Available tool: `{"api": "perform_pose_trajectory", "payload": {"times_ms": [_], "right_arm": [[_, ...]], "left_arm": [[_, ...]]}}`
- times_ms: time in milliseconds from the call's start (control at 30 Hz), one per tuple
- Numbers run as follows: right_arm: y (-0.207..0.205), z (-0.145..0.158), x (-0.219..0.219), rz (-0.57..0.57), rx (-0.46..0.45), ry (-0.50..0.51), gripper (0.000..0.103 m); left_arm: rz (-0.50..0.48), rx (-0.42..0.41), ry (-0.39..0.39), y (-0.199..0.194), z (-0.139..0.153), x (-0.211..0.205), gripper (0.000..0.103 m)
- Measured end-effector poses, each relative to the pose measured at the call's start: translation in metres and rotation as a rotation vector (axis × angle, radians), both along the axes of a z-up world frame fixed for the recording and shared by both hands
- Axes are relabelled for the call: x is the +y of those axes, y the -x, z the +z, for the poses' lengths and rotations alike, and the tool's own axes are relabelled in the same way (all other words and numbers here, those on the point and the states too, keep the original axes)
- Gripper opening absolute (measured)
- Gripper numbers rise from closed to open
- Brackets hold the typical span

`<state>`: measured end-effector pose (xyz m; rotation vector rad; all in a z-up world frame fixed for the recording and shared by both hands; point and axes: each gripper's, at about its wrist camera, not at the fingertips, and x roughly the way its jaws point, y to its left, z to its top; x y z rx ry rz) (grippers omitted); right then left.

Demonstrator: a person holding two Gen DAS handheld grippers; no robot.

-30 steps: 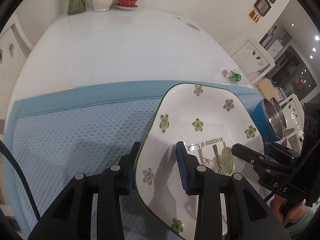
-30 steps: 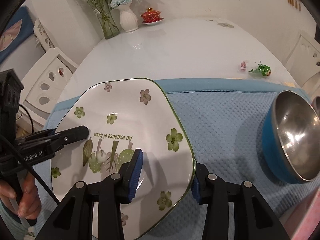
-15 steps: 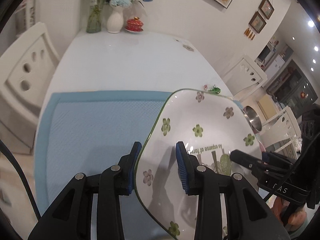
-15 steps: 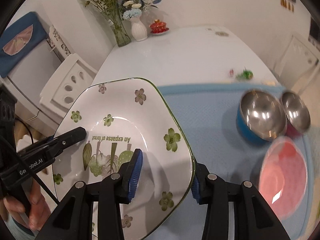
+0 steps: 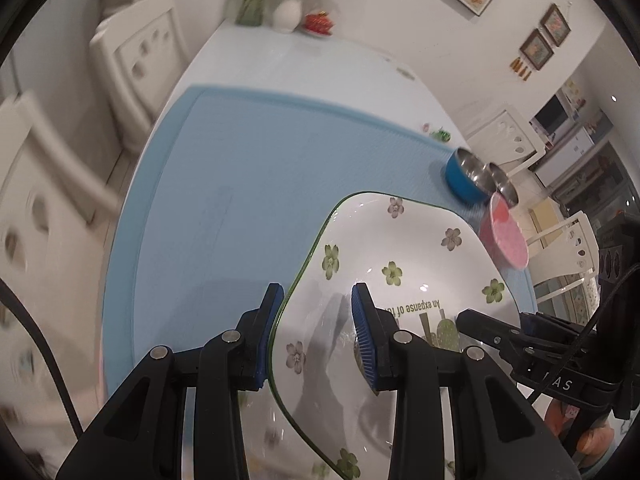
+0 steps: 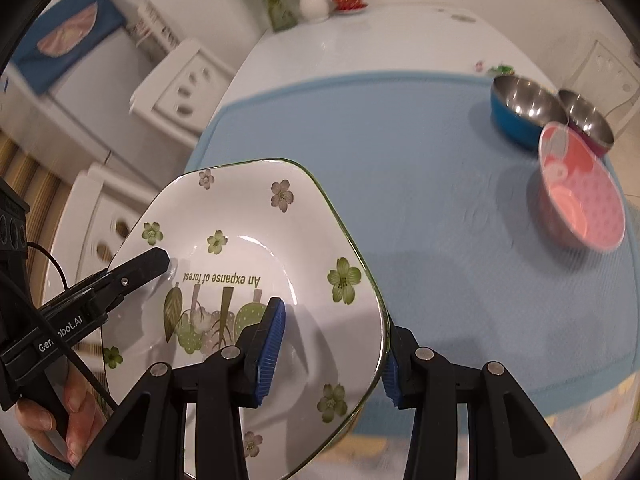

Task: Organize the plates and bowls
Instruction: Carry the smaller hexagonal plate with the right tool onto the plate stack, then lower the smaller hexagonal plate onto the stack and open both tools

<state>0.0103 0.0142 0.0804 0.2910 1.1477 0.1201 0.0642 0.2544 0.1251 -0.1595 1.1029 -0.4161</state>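
Left wrist view: white table running far, covered near by a blue mat. White chairs along the left side. Above the near right part of the mat, lifted clear, a white plate with green and mauve flowers and the words "An expanse of forest". Clamped on its left rim by the left gripper, one blue pad under the edge and one on the upper face, jaws narrowly apart with the rim between. Opposite rim pinched by the right gripper, coming in from the right.

Right wrist view: same plate held over the near left corner of the mat, partly past the table edge. Right gripper closed on the plate's right rim, one pad on top and one beneath. Left gripper gripping the left rim, a hand on its handle. At the far right of the mat, well apart from the plate, a pink bowl tilted toward the camera, just beside a blue steel-lined bowl and a smaller maroon steel-lined bowl. At the far end of the table, a white vase with flowers and a small red dish, blurred.
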Motion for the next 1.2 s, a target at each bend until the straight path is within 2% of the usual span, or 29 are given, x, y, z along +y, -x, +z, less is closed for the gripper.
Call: {"api": "perform_pose_trajectory", "payload": {"times_ms": [333, 667, 867, 1067, 1200], "right_arm": [[0.036, -0.035, 0.019, 0.067, 0.072, 0.035, 0.042], [0.033, -0.058, 0.023, 0.077, 0.124, 0.052, 0.042], [0.025, -0.067, 0.027, 0.082, 0.145, 0.076, 0.042], [0.017, -0.071, 0.032, 0.079, 0.153, 0.108, 0.042], [0.011, -0.068, 0.031, 0.067, 0.147, 0.108, 0.042]], "left_arm": [[0.039, 0.099, -0.015, 0.043, -0.039, 0.019, 0.030], [0.057, 0.149, -0.007, 0.051, -0.062, 0.021, 0.030], [0.058, 0.153, -0.001, 0.048, -0.065, 0.021, 0.030], [0.041, 0.143, -0.027, 0.043, -0.066, 0.015, 0.031], [0.044, 0.150, -0.004, 0.042, -0.064, 0.017, 0.031]]}}
